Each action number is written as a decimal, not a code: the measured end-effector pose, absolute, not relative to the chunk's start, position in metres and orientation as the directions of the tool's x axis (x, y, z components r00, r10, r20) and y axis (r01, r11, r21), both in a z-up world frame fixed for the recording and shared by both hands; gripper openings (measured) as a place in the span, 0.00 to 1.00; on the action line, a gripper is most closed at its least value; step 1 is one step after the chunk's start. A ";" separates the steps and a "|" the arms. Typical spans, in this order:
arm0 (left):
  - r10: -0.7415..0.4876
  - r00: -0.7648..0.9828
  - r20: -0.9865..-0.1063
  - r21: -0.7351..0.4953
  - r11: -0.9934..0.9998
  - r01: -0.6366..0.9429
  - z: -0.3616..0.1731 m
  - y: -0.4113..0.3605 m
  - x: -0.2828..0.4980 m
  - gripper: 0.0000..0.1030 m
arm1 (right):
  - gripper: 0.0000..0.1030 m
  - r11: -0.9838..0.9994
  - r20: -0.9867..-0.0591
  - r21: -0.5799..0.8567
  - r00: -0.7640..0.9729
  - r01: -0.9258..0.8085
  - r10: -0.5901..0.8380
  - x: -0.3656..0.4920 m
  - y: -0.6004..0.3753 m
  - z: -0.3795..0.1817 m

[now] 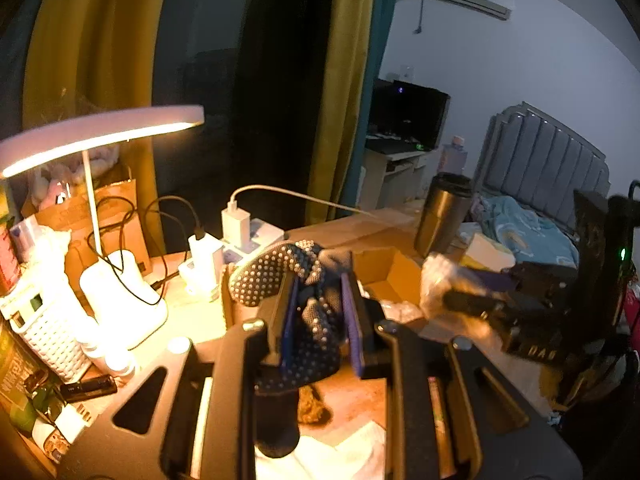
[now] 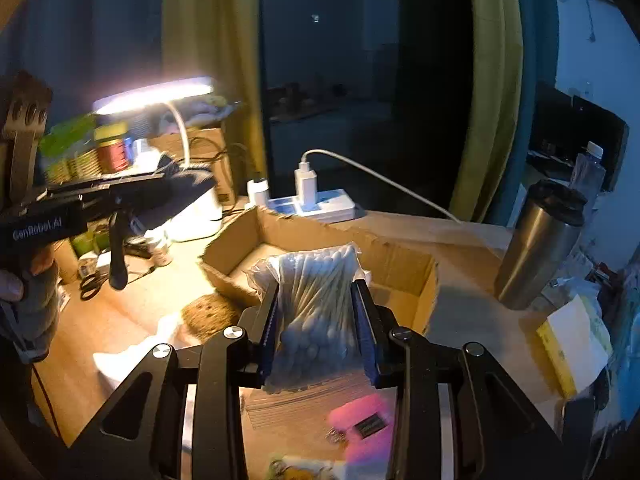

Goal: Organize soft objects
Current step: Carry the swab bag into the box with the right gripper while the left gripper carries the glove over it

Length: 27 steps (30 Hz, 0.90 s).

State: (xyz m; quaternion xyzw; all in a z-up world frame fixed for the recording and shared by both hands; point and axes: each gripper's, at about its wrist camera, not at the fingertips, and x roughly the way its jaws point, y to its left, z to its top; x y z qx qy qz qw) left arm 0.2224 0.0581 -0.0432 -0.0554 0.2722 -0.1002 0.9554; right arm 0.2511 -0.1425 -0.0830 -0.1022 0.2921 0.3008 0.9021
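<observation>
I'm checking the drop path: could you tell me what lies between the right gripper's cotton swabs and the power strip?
The open cardboard box, seen in the right wrist view.

Black gripper (image 2: 320,320), blue pads (image 2: 269,328), silver screws (image 2: 234,333).

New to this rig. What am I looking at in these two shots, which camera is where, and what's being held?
There is no robot arm here: a person carries a two-finger gripper in each hand, and a fisheye camera on each one looks forward along its fingers.

The left wrist view shows the left gripper shut on a dark sock with pale dots. The right wrist view shows the right gripper shut on a clear bag of cotton swabs.

Both are above a wooden desk holding an open cardboard box, a lit desk lamp, a power strip with chargers, and a steel tumbler. The left gripper also shows at the left edge of the right view.
</observation>
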 end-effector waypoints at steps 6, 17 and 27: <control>-0.208 0.827 -0.522 -0.178 0.975 0.133 -0.066 0.065 0.248 0.22 | 0.35 0.818 -0.591 0.015 0.655 -0.575 0.471 0.282 -0.146 -0.092; -0.190 0.776 -0.601 -0.164 0.980 0.113 -0.116 0.061 0.295 0.22 | 0.36 0.815 -0.632 0.085 0.602 -0.573 0.488 0.334 -0.141 -0.125; -0.162 0.677 -0.718 -0.140 0.986 0.088 -0.161 0.058 0.322 0.25 | 0.36 0.826 -0.704 0.118 0.540 -0.552 0.461 0.367 -0.133 -0.166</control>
